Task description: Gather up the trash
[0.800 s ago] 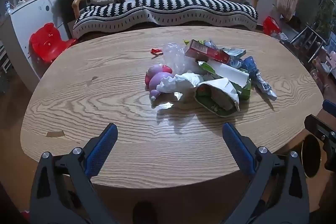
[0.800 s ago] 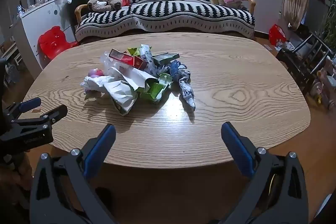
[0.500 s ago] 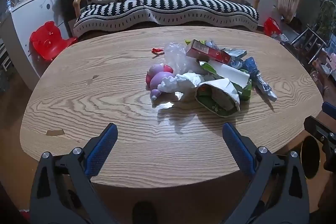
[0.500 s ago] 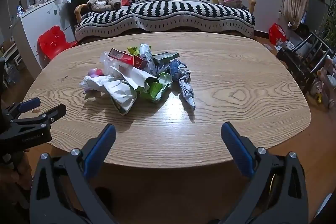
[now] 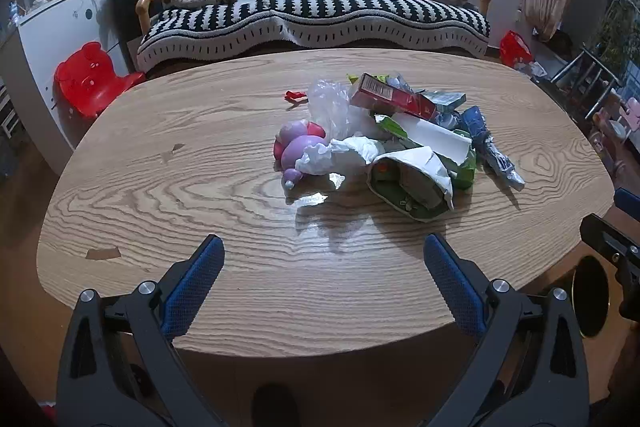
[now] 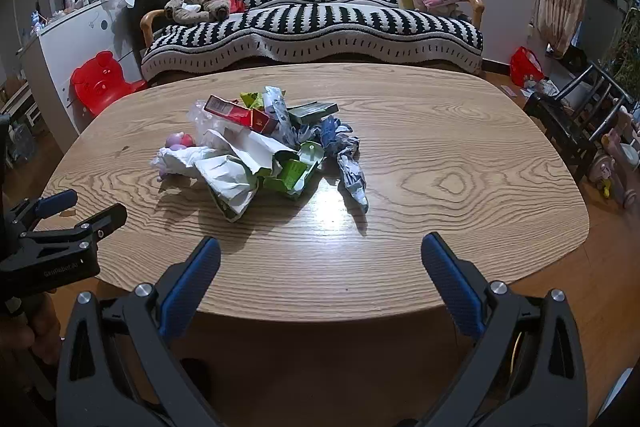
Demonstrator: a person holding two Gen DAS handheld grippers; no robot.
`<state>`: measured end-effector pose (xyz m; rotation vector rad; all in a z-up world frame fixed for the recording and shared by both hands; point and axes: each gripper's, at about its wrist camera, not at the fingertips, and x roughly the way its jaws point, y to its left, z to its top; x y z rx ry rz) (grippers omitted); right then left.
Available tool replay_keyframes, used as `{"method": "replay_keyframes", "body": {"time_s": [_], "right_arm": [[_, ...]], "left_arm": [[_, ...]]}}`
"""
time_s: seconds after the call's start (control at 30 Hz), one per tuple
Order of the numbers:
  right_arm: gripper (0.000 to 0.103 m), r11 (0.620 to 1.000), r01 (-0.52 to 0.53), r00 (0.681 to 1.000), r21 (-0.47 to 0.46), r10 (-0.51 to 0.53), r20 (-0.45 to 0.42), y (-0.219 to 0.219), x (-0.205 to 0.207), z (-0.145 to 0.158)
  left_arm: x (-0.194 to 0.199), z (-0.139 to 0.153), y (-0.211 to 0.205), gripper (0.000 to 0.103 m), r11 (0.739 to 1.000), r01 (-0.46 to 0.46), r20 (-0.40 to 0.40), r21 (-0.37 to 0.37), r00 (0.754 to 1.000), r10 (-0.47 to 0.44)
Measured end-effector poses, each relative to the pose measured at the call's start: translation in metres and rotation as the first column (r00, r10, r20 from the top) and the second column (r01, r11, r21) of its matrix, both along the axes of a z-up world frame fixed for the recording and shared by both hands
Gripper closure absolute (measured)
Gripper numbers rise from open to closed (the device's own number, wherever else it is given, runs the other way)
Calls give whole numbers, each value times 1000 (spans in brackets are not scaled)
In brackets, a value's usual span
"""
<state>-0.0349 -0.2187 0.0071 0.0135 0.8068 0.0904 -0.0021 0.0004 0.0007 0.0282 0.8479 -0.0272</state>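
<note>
A: What is lying on the oval light-wood table point(image 5: 200, 187)?

B: A loose heap of trash point(image 5: 392, 151) is sitting a little beyond the table's middle. In it, a long red cardboard box point(image 5: 392, 97) is leaning across the top, a crumpled white tissue point(image 5: 340, 155) is spreading at the near side, and a torn green-and-white carton point(image 5: 412, 183) is gaping open toward the near edge.

A: Anything else in the heap?

B: A purple and pink balloon-like bundle point(image 5: 296, 143) is touching the tissue, clear plastic film point(image 5: 330, 103) is puffing up behind it, and a crumpled blue-and-white wrapper point(image 6: 350, 163) is trailing off the heap's far-right side. A small red scrap point(image 5: 295, 95) is lying apart, just beyond the heap.

A: And the grippers?

B: The left gripper point(image 5: 322, 259) and the right gripper point(image 6: 320, 259) are both hovering over the table's near edge, fingers spread wide with nothing between them.

A: Room to move?

B: Bare wood is running all around the heap, widest toward the near edge and both rounded ends. A black-and-white striped sofa point(image 6: 312, 23) is standing just past the table's far edge
</note>
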Motion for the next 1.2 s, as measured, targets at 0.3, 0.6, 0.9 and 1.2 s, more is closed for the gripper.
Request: {"method": "replay_keyframes", "body": {"time_s": [0.3,0.6,0.9,1.2], "right_arm": [[6,1000,-2,1000,0,2,1,0,0,0],[6,1000,-1,1000,1,1,2,0,0,0],[6,1000,5,1000,-1,-5,4,-3,-1,3],[6,1000,6,1000,-3,-6,6,-4,-1,4]], "left_arm": [[0,0,0,6,1000,1,0,-1,1000,-1],[0,0,0,6,1000,-1,0,-1,1000,1],[1,-1,2,6,1000,-5,-4,-6,1000,5],[1,-1,2,6,1000,-5,-3,-5,1000,5]]}}
